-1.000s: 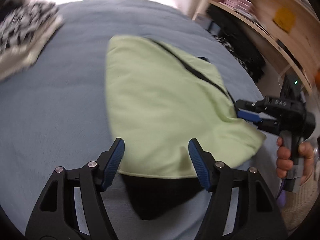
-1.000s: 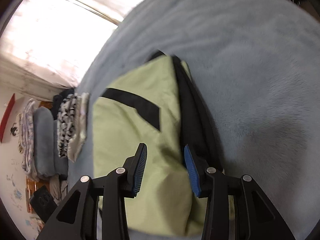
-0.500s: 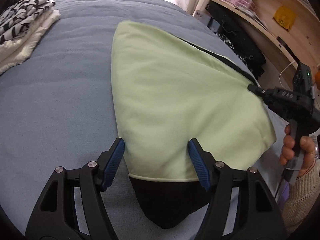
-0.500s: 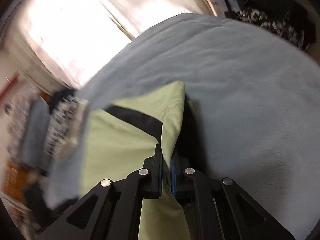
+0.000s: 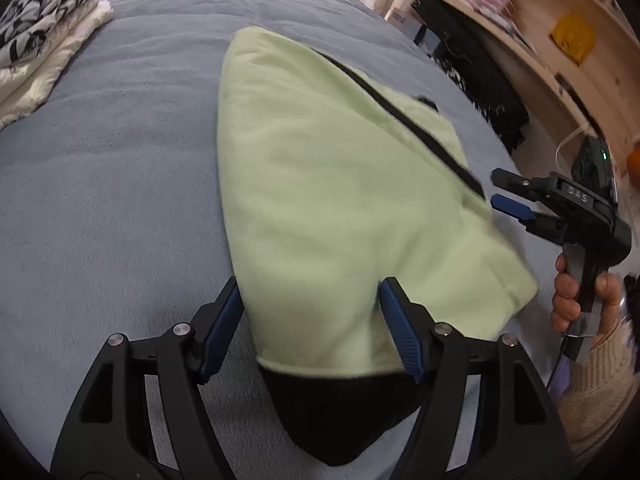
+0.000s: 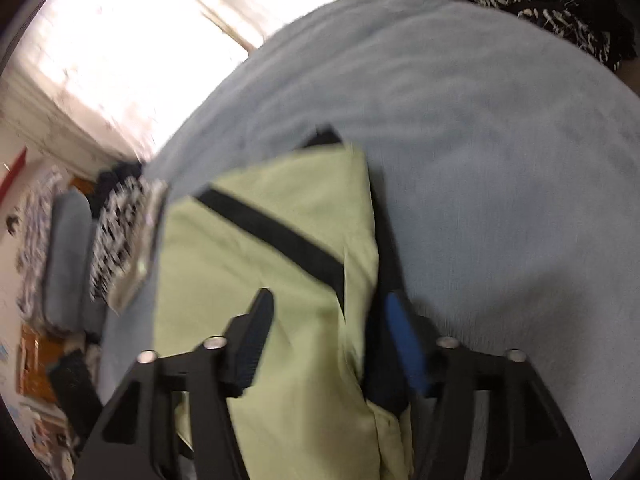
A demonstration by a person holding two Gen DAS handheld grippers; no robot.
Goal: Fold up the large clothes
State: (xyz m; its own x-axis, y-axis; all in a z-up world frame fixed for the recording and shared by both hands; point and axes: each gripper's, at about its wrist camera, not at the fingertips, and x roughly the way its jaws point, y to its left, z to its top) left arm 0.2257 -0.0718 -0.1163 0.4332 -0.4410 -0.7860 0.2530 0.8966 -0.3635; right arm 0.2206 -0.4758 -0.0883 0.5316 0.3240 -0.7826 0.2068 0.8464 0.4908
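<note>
A light green garment (image 5: 340,180) with a black stripe and a black lining lies folded on the grey-blue bed (image 5: 100,200). My left gripper (image 5: 310,284) is open over its near end, just above the black hem (image 5: 340,412). Its jaws are widening slightly, and the cloth lies between the fingers with no pad pressing on it. My right gripper (image 5: 496,188), held by a hand, is just off the garment's right edge. In the right wrist view the right gripper (image 6: 328,296) has its jaws opening above the green garment (image 6: 260,280), and nothing is pinched.
A folded stack of black-and-white and cream cloth (image 5: 40,32) sits at the bed's far left corner. Wooden shelves (image 5: 540,40) with dark clothes (image 5: 480,80) below them stand to the right of the bed. The stack of folded cloth (image 6: 116,240) lies left of the garment.
The right gripper closed on the garment's right edge and pulled it taut; it has now let go and lifted away, and that edge has dropped. My left gripper came closer over the hem.
</note>
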